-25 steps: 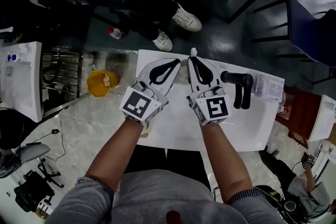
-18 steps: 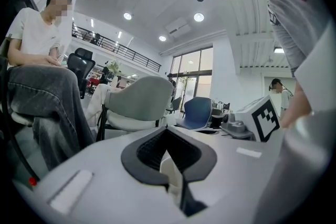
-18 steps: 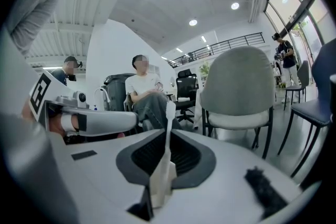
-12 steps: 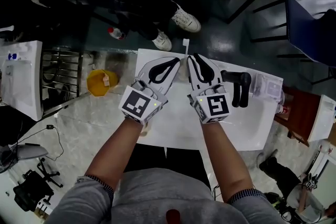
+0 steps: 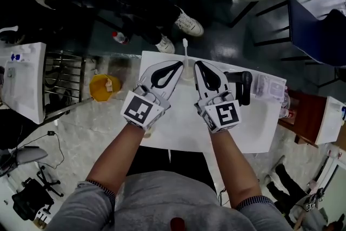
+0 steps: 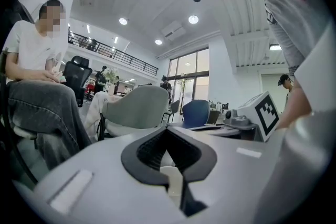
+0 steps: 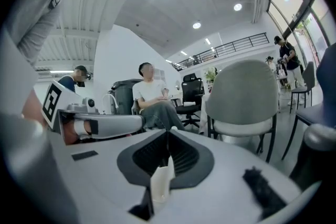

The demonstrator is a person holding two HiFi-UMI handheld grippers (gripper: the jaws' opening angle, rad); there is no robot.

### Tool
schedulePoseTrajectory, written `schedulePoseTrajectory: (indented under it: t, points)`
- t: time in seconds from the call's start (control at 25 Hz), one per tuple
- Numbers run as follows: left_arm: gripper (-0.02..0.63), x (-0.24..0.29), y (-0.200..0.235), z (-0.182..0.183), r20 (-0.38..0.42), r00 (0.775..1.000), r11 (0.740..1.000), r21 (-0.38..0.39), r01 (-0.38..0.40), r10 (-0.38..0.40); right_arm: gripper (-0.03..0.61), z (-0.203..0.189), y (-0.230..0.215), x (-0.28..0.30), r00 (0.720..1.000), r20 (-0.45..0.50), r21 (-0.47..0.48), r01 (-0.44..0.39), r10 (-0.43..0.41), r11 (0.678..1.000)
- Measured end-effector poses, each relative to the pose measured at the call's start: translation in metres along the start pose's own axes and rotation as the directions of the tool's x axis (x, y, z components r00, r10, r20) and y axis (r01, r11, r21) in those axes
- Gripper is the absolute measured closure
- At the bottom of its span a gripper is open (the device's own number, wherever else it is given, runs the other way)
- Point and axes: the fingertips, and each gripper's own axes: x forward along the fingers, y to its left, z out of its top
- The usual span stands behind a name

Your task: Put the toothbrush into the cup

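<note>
A white toothbrush (image 5: 185, 48) stands upright between my two grippers above the white table (image 5: 178, 127), its head pointing away from me. My right gripper (image 5: 197, 64) has the handle (image 7: 160, 181) between its jaws, which are closing on it. My left gripper (image 5: 182, 64) is shut on a pale piece that looks like the cup's wall (image 6: 170, 180). The cup (image 5: 187, 72) is mostly hidden between the two grippers. Both grippers point level, side by side, tips nearly touching.
A black handled tool (image 5: 241, 85) and a clear package (image 5: 268, 86) lie on the table to the right. On the floor to the left are a yellow object (image 5: 104, 85) and a wire rack (image 5: 62, 78). A seated person's shoes (image 5: 189, 22) are beyond the table's far edge.
Both grippers have risen together. The toothbrush now sticks up further past the fingertips and sits more toward the middle between the grippers than one second ago.
</note>
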Motion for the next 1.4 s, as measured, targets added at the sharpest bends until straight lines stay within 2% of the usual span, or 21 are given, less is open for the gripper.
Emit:
schedulePoseTrajectory:
  t: [0.16,0.36,0.56,0.72,1.0,1.2,1.4]
  points:
    - [0.606,-0.012,-0.015,0.011,-0.004,1.000,0.999,0.022,0.024,-0.024,0.565,0.015,0.017,-0.019,0.998,0.008,-0.007,-0.055,0.055,0.998]
    - [0.606,-0.030,-0.038,0.036,-0.016,0.999,0.999,0.002,0.051,-0.051,0.566,0.048,0.044,-0.048,0.991,0.029,-0.044,-0.129,0.131,0.991]
    - [0.606,-0.050,-0.069,0.064,-0.009,0.992,0.991,0.046,0.128,-0.127,0.566,0.084,0.069,-0.080,0.980,0.057,-0.068,-0.187,0.191,0.980]
    - [0.606,-0.070,-0.095,0.083,-0.024,0.983,0.981,0.059,0.184,-0.183,0.566,0.104,0.088,-0.104,0.971,0.038,-0.119,-0.231,0.236,0.966]
    - [0.606,-0.098,-0.118,0.111,-0.031,0.981,0.981,0.037,0.190,-0.189,0.566,0.131,0.109,-0.137,0.965,0.043,-0.141,-0.250,0.258,0.958]
    - [0.606,-0.107,-0.123,0.117,-0.039,0.982,0.982,0.039,0.184,-0.183,0.566,0.135,0.119,-0.143,0.963,0.046,-0.113,-0.260,0.267,0.959]
    - [0.606,-0.111,-0.126,0.123,-0.029,0.984,0.983,0.052,0.176,-0.174,0.566,0.135,0.127,-0.146,0.956,0.036,-0.133,-0.283,0.290,0.950]
